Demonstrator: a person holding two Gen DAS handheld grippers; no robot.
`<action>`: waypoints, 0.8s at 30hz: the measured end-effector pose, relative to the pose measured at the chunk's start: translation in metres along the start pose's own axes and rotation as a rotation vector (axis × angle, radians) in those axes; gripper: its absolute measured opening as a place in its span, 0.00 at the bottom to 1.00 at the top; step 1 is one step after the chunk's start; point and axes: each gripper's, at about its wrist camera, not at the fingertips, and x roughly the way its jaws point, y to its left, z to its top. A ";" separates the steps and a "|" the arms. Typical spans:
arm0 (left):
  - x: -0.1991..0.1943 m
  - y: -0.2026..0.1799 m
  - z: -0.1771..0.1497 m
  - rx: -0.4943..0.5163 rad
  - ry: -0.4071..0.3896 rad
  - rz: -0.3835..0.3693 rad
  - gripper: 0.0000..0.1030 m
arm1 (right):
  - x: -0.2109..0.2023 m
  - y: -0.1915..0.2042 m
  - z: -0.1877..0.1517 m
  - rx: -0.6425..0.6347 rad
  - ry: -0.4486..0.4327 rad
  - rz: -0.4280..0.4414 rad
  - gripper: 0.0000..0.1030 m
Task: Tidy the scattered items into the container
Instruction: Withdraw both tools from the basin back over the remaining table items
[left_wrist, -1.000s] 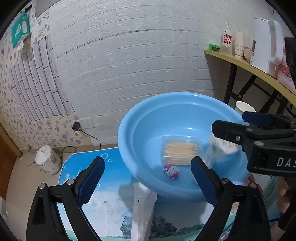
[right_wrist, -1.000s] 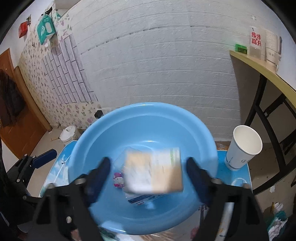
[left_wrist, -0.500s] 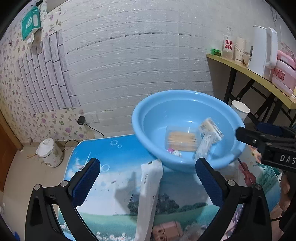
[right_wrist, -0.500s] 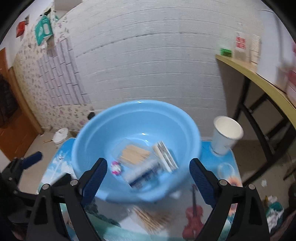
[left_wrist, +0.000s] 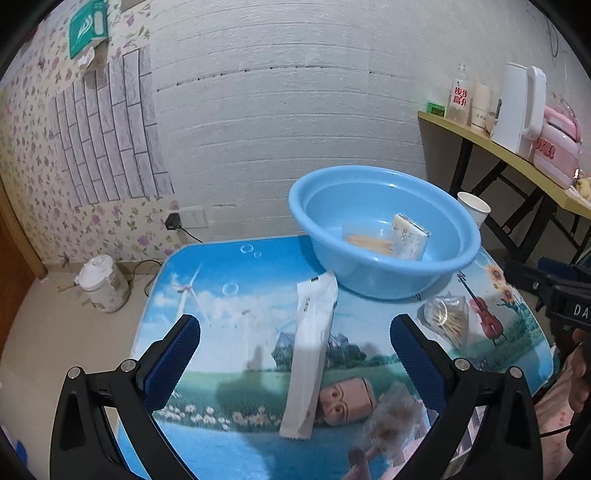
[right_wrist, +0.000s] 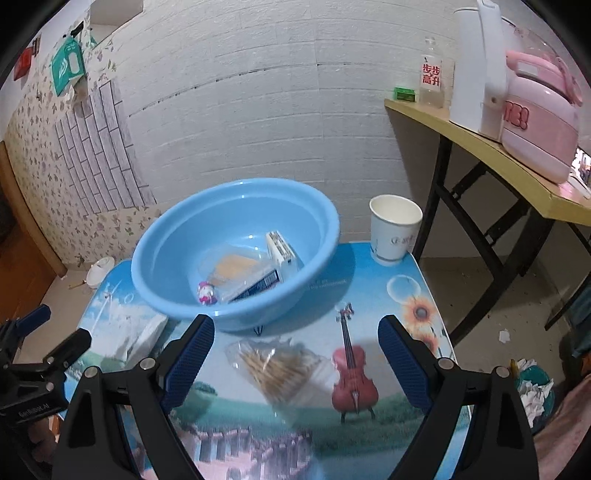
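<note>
A blue plastic basin (left_wrist: 384, 280) (right_wrist: 184, 236) stands at the back of a small picture-printed table. In it lie a clear box of toothpicks (right_wrist: 232, 267), a white packet (right_wrist: 282, 253) (left_wrist: 410, 236) and a small pink-and-white figurine (right_wrist: 207, 293). A long white packet (left_wrist: 312, 350) (right_wrist: 142, 336) lies on the table in front of the basin. A clear bag of toothpicks (right_wrist: 280, 369) (left_wrist: 448, 319) lies to its right. My left gripper (left_wrist: 295, 365) is open and empty over the white packet. My right gripper (right_wrist: 295, 363) is open and empty over the toothpick bag.
A white paper cup (right_wrist: 393, 229) stands at the table's back right corner. A yellow shelf (right_wrist: 480, 147) to the right holds a white kettle, a pink rice cooker and a bottle. A white jar (left_wrist: 103, 284) sits on the floor at the left.
The right gripper let the white packet drop into the basin. Both grippers pulled back from the basin toward the near side of the table.
</note>
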 end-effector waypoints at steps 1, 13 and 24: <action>0.000 0.001 -0.005 0.000 -0.002 0.001 1.00 | 0.000 0.000 -0.002 -0.002 0.015 0.010 0.89; 0.003 0.013 -0.034 -0.033 0.044 0.029 1.00 | -0.003 -0.007 -0.045 -0.005 0.078 -0.021 0.89; 0.005 0.025 -0.042 -0.045 0.069 0.050 1.00 | 0.001 -0.010 -0.054 0.015 0.091 0.019 0.89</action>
